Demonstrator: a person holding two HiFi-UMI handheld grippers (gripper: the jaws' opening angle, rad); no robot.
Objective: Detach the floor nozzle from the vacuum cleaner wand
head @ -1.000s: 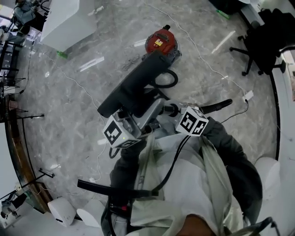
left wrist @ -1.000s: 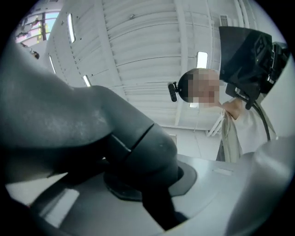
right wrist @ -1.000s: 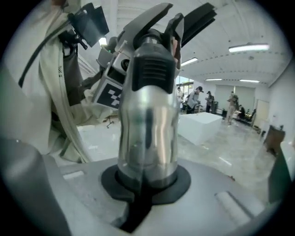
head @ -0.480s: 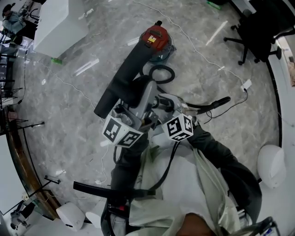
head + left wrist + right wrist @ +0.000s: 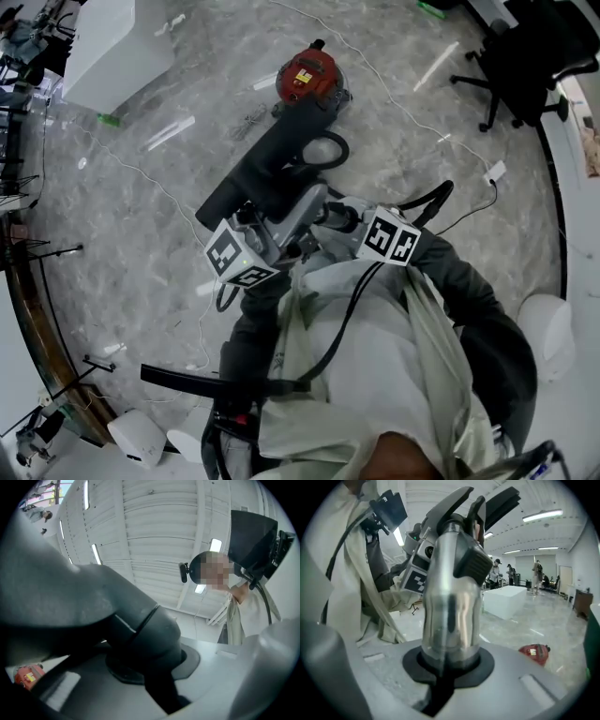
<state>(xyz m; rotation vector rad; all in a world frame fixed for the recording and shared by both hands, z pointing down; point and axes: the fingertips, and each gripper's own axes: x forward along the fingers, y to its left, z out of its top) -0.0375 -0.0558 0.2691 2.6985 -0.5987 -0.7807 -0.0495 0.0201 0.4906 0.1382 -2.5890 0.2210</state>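
There, the left gripper (image 5: 154,677) pinches the floor nozzle (image 5: 272,169) by its dark neck, the right gripper (image 5: 447,667) pinches the silver wand (image 5: 450,602) just behind, long axis aimed toward the red canister (image 5: 309,75), so the pull likely runs along it.

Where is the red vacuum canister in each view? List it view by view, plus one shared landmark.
Head view: red vacuum canister, top centre, on the floor.
Left gripper view: lower left edge.
Right gripper view: lower right, on the floor.
Shared landmark: the person's pale coat.
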